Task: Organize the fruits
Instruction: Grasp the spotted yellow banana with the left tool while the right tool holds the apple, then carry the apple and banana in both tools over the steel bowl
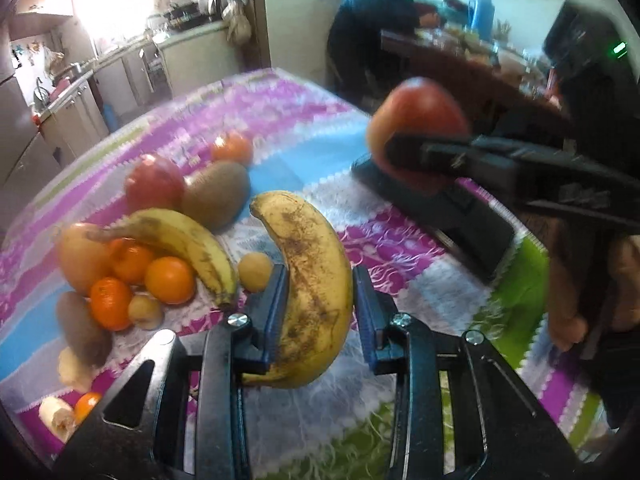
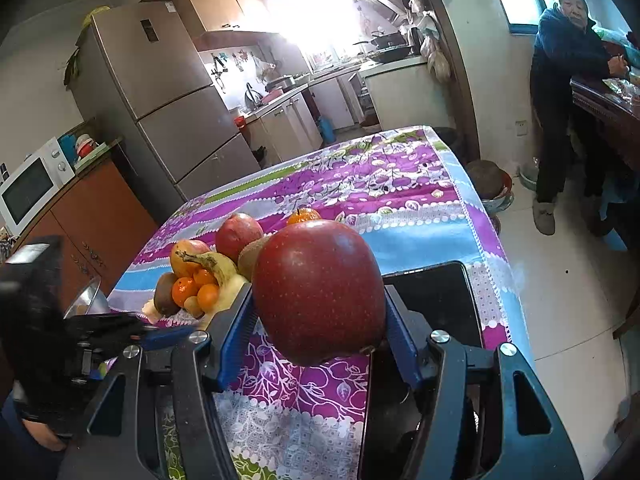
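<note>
No readable text, brand, number or sign in either view. Raised marking on the black arm of the right hand-held gripper [image 1: 396,152] in the left wrist view: motion-blurred, illegible. Tall silver fridge [image 2: 160,92] has a small dark panel and a white sticker high on its door: too small to read. White microwave [image 2: 32,184] shows knobs only, no legible lettering. Green lit indicator on the black device [image 1: 588,40] at the upper right of the left wrist view: a light, not a character.
</note>
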The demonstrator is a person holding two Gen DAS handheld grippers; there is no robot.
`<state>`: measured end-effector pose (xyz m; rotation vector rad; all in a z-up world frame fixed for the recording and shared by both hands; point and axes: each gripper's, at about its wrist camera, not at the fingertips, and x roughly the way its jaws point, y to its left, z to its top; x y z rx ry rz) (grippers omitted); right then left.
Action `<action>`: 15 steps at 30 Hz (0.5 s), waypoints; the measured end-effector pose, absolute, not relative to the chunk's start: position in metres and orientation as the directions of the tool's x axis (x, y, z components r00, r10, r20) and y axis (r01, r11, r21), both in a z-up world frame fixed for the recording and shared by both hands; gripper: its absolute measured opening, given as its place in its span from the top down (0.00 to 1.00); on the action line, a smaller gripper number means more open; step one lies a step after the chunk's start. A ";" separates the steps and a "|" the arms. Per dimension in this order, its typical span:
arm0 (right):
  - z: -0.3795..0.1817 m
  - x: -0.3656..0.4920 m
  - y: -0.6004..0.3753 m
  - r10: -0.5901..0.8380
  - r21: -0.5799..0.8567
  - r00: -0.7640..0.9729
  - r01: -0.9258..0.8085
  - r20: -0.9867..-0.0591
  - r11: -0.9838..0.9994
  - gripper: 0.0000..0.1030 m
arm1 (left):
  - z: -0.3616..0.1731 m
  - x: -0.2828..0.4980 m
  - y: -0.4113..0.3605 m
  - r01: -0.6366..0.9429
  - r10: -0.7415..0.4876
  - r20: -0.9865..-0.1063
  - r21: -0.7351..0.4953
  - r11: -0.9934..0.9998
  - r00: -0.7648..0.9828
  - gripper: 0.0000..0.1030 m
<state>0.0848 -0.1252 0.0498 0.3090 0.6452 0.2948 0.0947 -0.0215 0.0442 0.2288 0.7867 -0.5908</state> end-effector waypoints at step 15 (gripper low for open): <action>0.181 0.053 0.038 0.591 0.274 0.694 -0.525 -0.410 0.806 0.37 | 0.194 -0.015 0.210 0.196 -0.160 -0.456 0.032 0.980 0.876 0.69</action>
